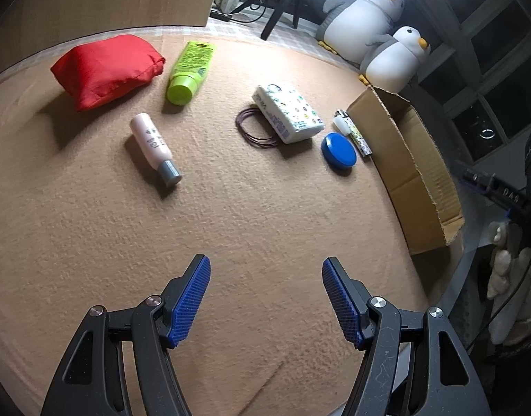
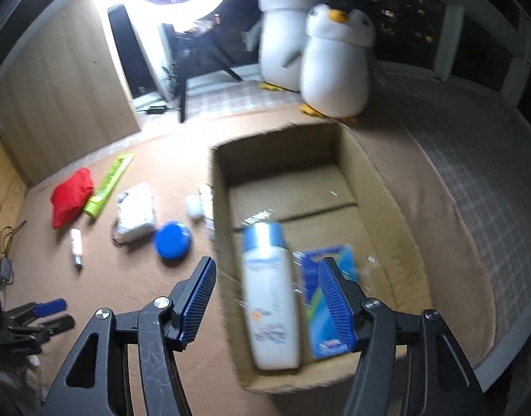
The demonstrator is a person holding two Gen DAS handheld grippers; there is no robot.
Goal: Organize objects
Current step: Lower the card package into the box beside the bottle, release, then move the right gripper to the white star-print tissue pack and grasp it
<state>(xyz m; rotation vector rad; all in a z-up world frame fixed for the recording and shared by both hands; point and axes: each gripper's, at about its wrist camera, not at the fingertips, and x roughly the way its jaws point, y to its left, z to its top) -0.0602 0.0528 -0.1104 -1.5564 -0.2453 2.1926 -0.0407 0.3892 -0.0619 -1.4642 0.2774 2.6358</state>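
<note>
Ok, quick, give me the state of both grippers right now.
Left gripper: open, holding nothing, above the carpet.
Right gripper: open, holding nothing, above the white bottle in the cardboard box.

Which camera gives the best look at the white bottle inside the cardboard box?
The right wrist view: the white bottle lies in the open cardboard box, seen from above, though motion-blurred. The left wrist view shows only the box's outside wall, so the bottle is hidden.

We see a red pouch (image 1: 106, 69), green tube (image 1: 191, 71), pink bottle (image 1: 153, 142), tissue pack (image 1: 288, 112), wire loop (image 1: 255, 128) and blue tin (image 1: 338, 152) lying beside our cardboard box (image 2: 334, 145), which holds a white bottle (image 2: 270, 298) and a blue packet (image 2: 326, 312).
</note>
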